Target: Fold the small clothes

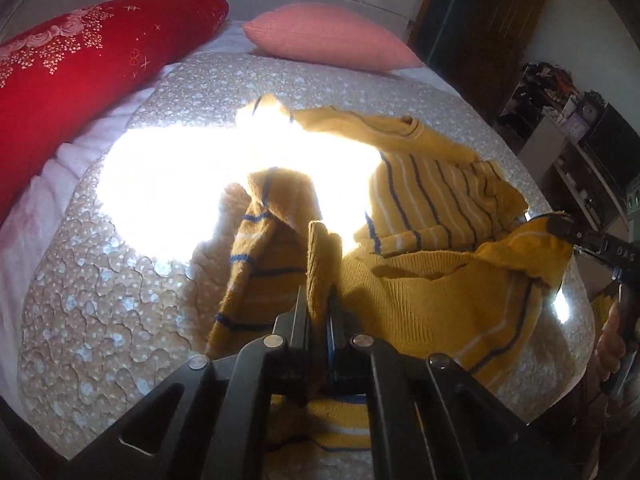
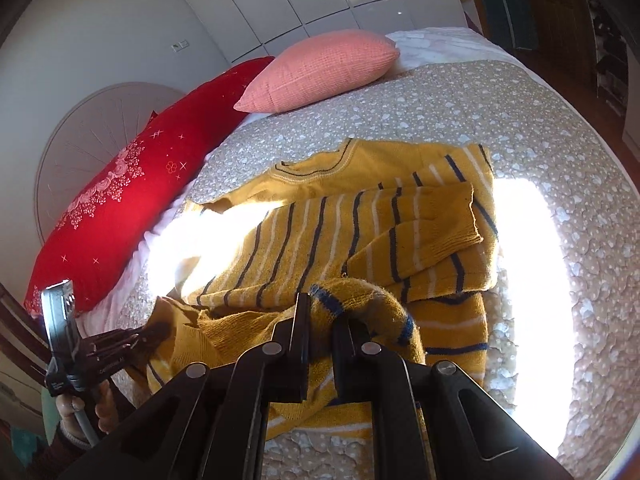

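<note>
Centrally, a yellow sweater (image 2: 360,216) with dark blue and white stripes is spread across a bed (image 2: 460,112) covered by a beige quilt dotted with white. Its neckline is turned toward the pillows, and one sleeve (image 2: 424,236) is folded across the chest, its cuff lying near the sweater's right edge.

The left gripper (image 1: 320,300) is seen from its own camera with its jaws closed on a raised fold of the sweater's ribbed hem, which stands upright between them. The same gripper (image 2: 156,330) appears at the lower left of the right wrist view, pinching the hem's corner above the quilt, with the person's hand (image 2: 100,408) beneath it.

The right gripper (image 2: 320,316) is closed on a bunched part of the hem, which is draped over its right finger. In the left wrist view this gripper (image 1: 560,226) is seen at the far right, holding the other hem corner lifted off the quilt. Between the two grips the hem sags loosely.

A long red pillow (image 2: 132,204) with pale flower embroidery lies along the head of the bed, with a pink pillow (image 2: 320,70) beside it, both well apart from the sweater. A strong patch of sunlight (image 2: 528,280) whitens the quilt beside the sweater. Bare quilt is visible on all sides of the sweater, widest toward the pillows.
</note>
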Demonstrator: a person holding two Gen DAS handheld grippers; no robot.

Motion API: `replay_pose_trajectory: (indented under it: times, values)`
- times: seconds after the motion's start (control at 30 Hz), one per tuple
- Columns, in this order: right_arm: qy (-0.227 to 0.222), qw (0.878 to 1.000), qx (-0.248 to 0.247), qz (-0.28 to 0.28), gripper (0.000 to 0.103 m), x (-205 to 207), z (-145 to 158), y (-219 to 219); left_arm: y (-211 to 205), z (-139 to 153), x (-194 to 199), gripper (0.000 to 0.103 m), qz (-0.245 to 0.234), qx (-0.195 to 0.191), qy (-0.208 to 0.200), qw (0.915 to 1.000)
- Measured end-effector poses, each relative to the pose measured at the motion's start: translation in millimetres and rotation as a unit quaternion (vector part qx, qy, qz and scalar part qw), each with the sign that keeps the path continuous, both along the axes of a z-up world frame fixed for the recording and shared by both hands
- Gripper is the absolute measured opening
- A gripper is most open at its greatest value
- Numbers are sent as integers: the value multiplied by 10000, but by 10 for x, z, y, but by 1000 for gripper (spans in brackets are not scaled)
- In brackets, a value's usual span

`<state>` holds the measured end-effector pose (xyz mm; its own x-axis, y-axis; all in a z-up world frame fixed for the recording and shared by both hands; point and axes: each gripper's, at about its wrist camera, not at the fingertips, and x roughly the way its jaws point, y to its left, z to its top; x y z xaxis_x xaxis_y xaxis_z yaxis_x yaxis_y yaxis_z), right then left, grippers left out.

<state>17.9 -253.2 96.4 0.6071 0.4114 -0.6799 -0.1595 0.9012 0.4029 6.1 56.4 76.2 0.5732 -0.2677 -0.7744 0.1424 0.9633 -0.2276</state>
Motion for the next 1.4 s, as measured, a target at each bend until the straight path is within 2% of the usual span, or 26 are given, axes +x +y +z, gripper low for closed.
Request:
replay_pose_trajectory:
  times: [0.07,0.13,0.27,0.37,0.43,0.5,0.53,0.6,0.67,0.7,0.73,0.77,0.83,0.87,0.9,0.93,1.0,1.07,1.1,1.13,1.2,1.3,1.4]
  values:
    - [-99,9999,65,-7,10,26,86,-23,80,252,6,5,96,-157,-255,9995]
    - [-179,9997,165,-11,10,120,180,-51,114,446,136,5,197,-152,-407,9989]
    - [-196,9992,327,-83,10,538,333,-89,111,640,733,5,475,123,-517,9975]
    - [-14,9992,319,-252,10,985,283,-120,101,601,1296,6,779,229,-417,9958]
    - [203,9988,346,-289,11,1306,136,-134,20,473,1622,8,898,610,-386,9933]
    - [565,9975,254,-342,13,1609,-97,-139,-32,260,1872,11,967,854,-99,9916]
    - [786,9957,244,-429,15,1720,-235,-157,-38,179,1934,11,989,857,68,9914]
    - [1085,9914,436,-596,15,1833,-440,-230,-22,143,1857,11,992,641,57,9930]
    - [1074,9889,793,-649,17,1829,-492,-320,12,222,1691,22,976,403,-142,9943]
    - [995,9883,961,-645,22,1798,-478,-361,32,269,1592,37,1006,320,-230,9941]
    - [921,9876,1091,-648,32,1763,-452,-396,71,314,1491,53,1074,215,-324,9935]
    - [843,9872,1172,-679,37,1726,-415,-426,104,359,1384,60,1178,90,-422,9921]
    - [697,9875,1133,-843,49,1653,-328,-477,159,397,1144,69,1300,-177,-584,9896]
    - [586,9880,1045,-977,55,1598,-267,-506,170,381,1029,70,1328,-263,-633,9888]
    - [455,9880,993,-1088,66,1535,-200,-533,164,346,921,71,1349,-307,-682,9880]
    - [343,9881,935,-1174,71,1469,-132,-551,142,292,822,71,1336,-303,-733,9879]
    - [279,9910,619,-1155,71,1379,-25,-497,90,132,710,71,1261,-196,-785,9887]
    - [260,9964,102,-799,52,1316,42,-305,36,-34,655,71,1095,-101,-767,9910]
    - [290,9977,-185,-578,30,1299,47,-164,26,-111,647,71,1053,-60,-743,9916]
    - [354,9980,-401,-339,21,1298,24,-13,44,-185,651,68,1046,-72,-734,9918]
    - [505,9956,-786,-21,21,1376,-68,280,151,-324,701,61,1067,-235,-602,9922]
    - [743,9838,-1627,93,21,1719,-339,598,395,-484,813,60,1013,-823,-102,9914]
    - [821,9682,-2321,-432,19,2203,-523,615,596,-598,878,62,1082,-1071,109,9883]
